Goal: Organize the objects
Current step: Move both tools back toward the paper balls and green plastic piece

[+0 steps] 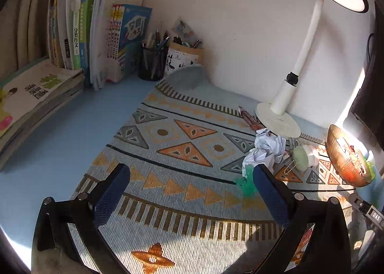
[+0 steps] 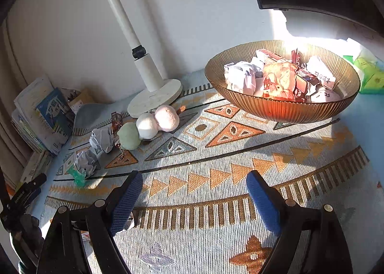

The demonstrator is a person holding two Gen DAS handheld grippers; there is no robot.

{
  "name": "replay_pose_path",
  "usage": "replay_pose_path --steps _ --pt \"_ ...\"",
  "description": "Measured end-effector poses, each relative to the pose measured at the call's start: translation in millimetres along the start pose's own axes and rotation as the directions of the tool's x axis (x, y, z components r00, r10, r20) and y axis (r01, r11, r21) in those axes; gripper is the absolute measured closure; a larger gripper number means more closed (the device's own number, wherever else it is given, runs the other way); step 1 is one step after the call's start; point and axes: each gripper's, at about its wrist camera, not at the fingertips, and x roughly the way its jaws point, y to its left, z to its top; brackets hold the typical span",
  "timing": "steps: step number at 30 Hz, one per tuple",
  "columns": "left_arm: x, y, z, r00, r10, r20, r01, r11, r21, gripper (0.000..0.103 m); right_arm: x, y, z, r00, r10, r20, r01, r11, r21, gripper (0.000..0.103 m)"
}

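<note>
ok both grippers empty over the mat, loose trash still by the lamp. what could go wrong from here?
1. The crumpled paper sits right by the desk lamp base; a wide-open left gripper could knock the lamp.
2. The plush ball keychain lies against the paper, so a grab may snag its chain.
3. The amber bowl is already heaped; added trash may spill out.

A white desk lamp stands on the patterned mat, with books by the wall.
</note>
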Motion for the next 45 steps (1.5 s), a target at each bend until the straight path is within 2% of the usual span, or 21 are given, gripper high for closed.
replay_pose_path --steps 2,3,5,7,15,33,35,37,41,42,45 --pt "14 10 -8 0.999 0.018 -0.036 -0.019 0.999 -0.038 0.002 4 -6 1 1.0 -0.008 -0.02 0.009 0.999 0.043 0.013" --pt "16 12 -8 0.998 0.004 -0.057 -0.007 0.999 -0.05 0.002 7 -9 1 0.999 -0.014 -0.031 0.016 0.998 0.058 0.013" --pt "10 11 -8 1.0 -0.001 -0.017 0.0 0.999 -0.043 0.001 12 -11 3 0.997 -0.051 -0.05 0.055 0.996 0.076 0.013" --pt "8 7 -13 1.0 -0.008 -0.03 0.008 1.0 -0.02 0.001 16 -12 3 0.995 -0.07 -0.072 0.075 0.994 0.078 0.013" --pt "6 -17 -17 0.999 -0.029 -0.041 0.034 0.993 0.11 0.001 16 -2 1 0.995 -0.083 -0.061 0.085 0.996 0.028 0.011" --pt "13 -21 -16 0.996 -0.026 -0.08 0.036 0.99 0.134 0.001 17 -1 1 0.996 -0.06 -0.06 0.062 0.998 0.03 0.01" --pt "16 -28 -15 0.991 -0.066 -0.115 0.084 0.983 0.166 0.002 17 -1 1 0.996 -0.055 -0.065 0.057 0.998 0.029 0.01" --pt "19 -38 -11 0.976 -0.149 -0.158 0.179 0.964 0.195 0.004 18 -1 1 0.996 -0.054 -0.068 0.056 0.998 0.028 0.01" --pt "37 -63 -3 0.95 -0.222 -0.219 0.275 0.928 0.25 0.005 18 -3 0 0.996 -0.052 -0.068 0.055 0.998 0.04 0.01" --pt "43 -69 -2 0.947 -0.224 -0.231 0.283 0.921 0.268 0.008 18 -3 0 0.996 -0.051 -0.07 0.054 0.998 0.043 0.01" --pt "62 -81 -2 0.938 -0.219 -0.268 0.296 0.91 0.29 0.026 20 -2 0 0.995 -0.052 -0.08 0.055 0.998 0.042 0.01"
